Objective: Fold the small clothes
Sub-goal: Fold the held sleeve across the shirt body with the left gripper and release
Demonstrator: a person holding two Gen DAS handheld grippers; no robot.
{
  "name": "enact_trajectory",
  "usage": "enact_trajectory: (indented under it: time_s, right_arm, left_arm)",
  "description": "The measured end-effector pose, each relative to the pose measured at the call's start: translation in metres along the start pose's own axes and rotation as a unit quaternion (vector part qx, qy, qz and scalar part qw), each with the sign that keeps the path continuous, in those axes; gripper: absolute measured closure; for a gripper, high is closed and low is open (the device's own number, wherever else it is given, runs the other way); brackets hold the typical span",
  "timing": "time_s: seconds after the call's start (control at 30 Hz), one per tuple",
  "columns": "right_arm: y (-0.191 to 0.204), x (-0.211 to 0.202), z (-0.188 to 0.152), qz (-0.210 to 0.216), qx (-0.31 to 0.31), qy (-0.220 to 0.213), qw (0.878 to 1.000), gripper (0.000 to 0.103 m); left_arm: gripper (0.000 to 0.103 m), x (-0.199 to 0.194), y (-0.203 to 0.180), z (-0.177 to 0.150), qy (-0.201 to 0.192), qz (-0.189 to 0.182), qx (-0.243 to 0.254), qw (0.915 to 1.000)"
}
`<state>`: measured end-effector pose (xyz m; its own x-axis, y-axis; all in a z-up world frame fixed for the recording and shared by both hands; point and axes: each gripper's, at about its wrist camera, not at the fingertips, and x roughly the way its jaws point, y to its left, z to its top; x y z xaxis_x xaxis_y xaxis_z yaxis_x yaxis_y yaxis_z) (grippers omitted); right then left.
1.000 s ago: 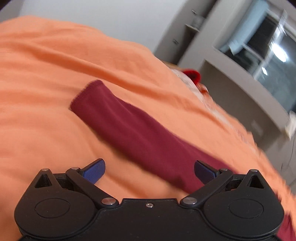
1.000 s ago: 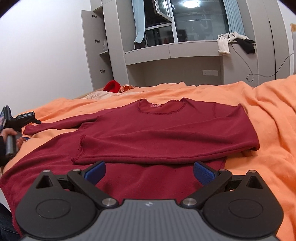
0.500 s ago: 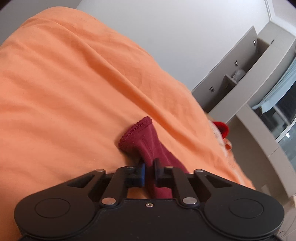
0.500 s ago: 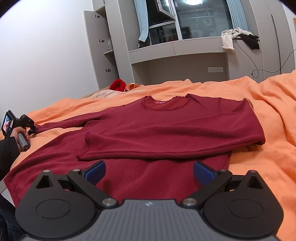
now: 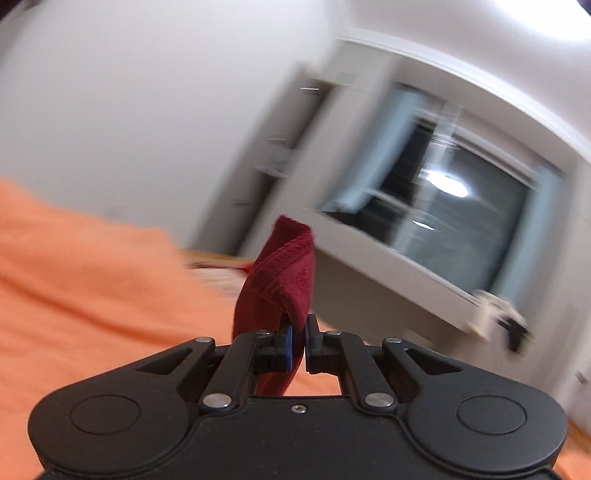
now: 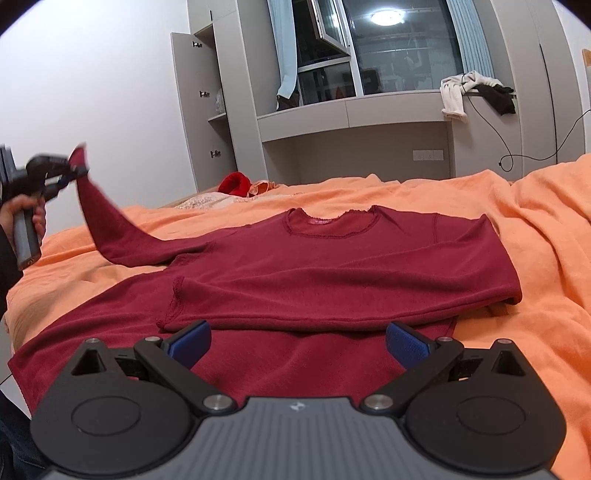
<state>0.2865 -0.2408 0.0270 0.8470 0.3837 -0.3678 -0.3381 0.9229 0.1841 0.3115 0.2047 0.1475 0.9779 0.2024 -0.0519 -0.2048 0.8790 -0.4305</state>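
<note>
Up above the orange bedspread [image 6: 480,206], the left gripper [image 5: 298,341] is clenched on the cuff of the dark red shirt's sleeve [image 5: 280,280], holding it in the air. Spread wide, the right gripper [image 6: 297,341] hovers over the shirt [image 6: 332,266], which lies flat with its other side folded across.

- An orange bedspread [image 6: 535,236] covers the bed, rumpled into folds on the right side.
- A red cloth [image 6: 234,183] lies at the far edge of the bed, beside a pale lacy fabric [image 6: 201,201].
- A grey cupboard [image 6: 199,110] with handles stands against the white wall [image 6: 92,92].
- A window [image 6: 399,55] reflects a round ceiling lamp [image 6: 386,16], with a light blue curtain [image 6: 286,48] hanging at its left.
- A white garment [image 6: 456,92] and a dark garment [image 6: 498,98] lie draped on the grey ledge [image 6: 351,110] below the window.
- A black cable [image 6: 517,155] runs down the wall near a socket [image 6: 428,155].
</note>
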Motion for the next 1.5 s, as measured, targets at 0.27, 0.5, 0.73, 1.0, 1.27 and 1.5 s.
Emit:
enact_trajectory:
  time_s: [0.27, 0.5, 0.73, 1.0, 1.27, 1.5]
  right_arm:
    - [-0.009, -0.014, 0.007, -0.02, 0.023, -0.03, 0.999, 0.0]
    - [-0.025, -0.021, 0.009, -0.041, 0.046, -0.04, 0.997, 0.0]
    - [-0.031, -0.02, 0.007, -0.057, 0.046, -0.039, 0.997, 0.0]
    - [-0.032, -0.014, 0.006, -0.063, 0.038, -0.031, 0.997, 0.0]
    - [-0.031, -0.005, 0.004, -0.066, 0.025, -0.015, 0.997, 0.0]
    - [-0.026, -0.003, 0.003, -0.048, 0.011, -0.01, 0.999, 0.0]
  left_arm:
    - [0.097, -0.02, -0.137, -0.064, 0.036, -0.128, 0.127, 0.983]
    - [0.097, -0.041, -0.204, -0.16, 0.099, -0.194, 0.211, 0.9529]
    - [0.096, -0.057, -0.199, -0.232, 0.166, -0.234, 0.286, 0.9143]
    - [0.082, -0.064, -0.186, -0.263, 0.247, -0.287, 0.33, 0.8648]
    - [0.027, -0.051, -0.168, -0.236, 0.295, -0.347, 0.287, 0.8429]
    - [0.018, -0.023, -0.139, -0.19, 0.266, -0.299, 0.243, 0.8836]
